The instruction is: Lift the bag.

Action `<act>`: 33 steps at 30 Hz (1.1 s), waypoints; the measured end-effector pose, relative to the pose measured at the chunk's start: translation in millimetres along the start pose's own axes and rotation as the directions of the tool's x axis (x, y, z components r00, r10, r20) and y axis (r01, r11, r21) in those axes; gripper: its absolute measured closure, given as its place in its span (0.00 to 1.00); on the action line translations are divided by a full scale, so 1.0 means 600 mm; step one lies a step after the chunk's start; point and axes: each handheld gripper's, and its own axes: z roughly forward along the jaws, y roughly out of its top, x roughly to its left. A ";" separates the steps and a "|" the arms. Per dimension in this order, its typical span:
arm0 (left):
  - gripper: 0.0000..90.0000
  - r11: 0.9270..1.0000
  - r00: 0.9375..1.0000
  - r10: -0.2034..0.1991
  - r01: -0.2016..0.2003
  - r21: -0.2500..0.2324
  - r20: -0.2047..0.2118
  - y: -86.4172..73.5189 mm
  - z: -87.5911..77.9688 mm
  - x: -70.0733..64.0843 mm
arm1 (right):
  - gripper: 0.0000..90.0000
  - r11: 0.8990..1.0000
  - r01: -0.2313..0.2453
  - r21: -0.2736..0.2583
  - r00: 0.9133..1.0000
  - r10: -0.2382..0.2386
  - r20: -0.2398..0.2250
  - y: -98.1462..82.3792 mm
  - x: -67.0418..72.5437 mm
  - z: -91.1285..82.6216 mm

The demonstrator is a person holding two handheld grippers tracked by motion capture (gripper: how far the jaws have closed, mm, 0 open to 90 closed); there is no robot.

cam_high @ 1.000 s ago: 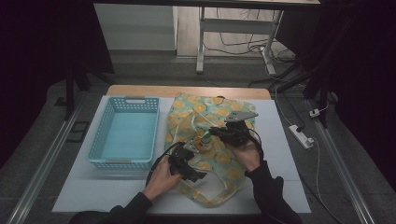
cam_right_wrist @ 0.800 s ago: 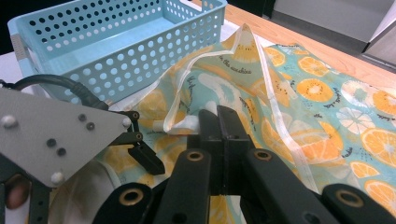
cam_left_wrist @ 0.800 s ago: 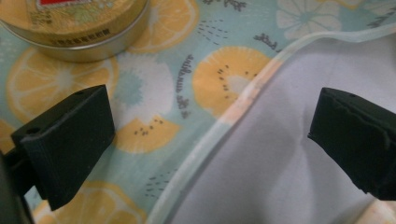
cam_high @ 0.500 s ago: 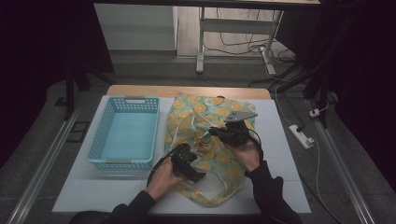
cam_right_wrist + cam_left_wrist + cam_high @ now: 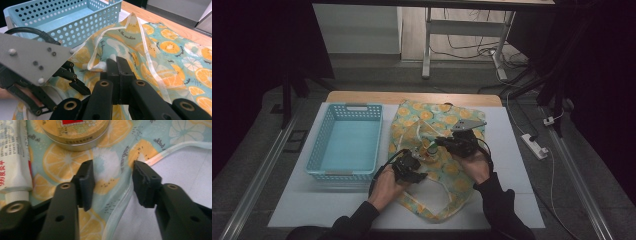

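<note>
At the frame's centre, the right hand-held gripper (image 5: 441,143) pinches up the lemon-printed fabric bag (image 5: 447,170) on the white tabletop (image 5: 512,165), apparently holding its mouth open, while the left hand-held gripper (image 5: 112,178), jaws just narrowing, straddles its pale edge without pressing.

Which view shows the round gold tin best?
The left gripper view: the round gold tin lies close and sharp on the citrus-print bag, beside a white tube. In the high view it's a tiny blur.

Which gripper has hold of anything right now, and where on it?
The right gripper is shut on the fruit-print bag, pinching its pale-trimmed edge and lifting it. The left gripper, whose jaws have just been closing, straddles the bag's edge without pressing it.
</note>
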 end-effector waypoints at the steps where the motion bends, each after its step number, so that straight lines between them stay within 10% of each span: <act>1: 0.66 1.000 1.000 0.001 -0.001 0.008 0.003 0.001 -0.001 0.001 | 1.00 1.000 0.000 0.001 1.000 0.000 0.000 0.000 0.000 0.000; 9: 0.99 1.000 0.999 -0.006 0.005 0.026 0.053 0.007 0.000 0.000 | 1.00 1.000 -0.003 0.001 1.000 0.003 0.000 -0.001 -0.001 0.000; 23: 1.00 0.999 1.000 -0.020 0.019 0.033 0.010 0.016 -0.012 -0.011 | 1.00 1.000 -0.007 0.007 1.000 0.007 0.003 0.002 -0.005 -0.005; 33: 1.00 0.998 0.994 -0.063 0.063 0.002 0.086 0.028 -0.034 -0.006 | 1.00 0.999 -0.017 0.034 0.999 0.018 -0.028 0.014 -0.005 -0.008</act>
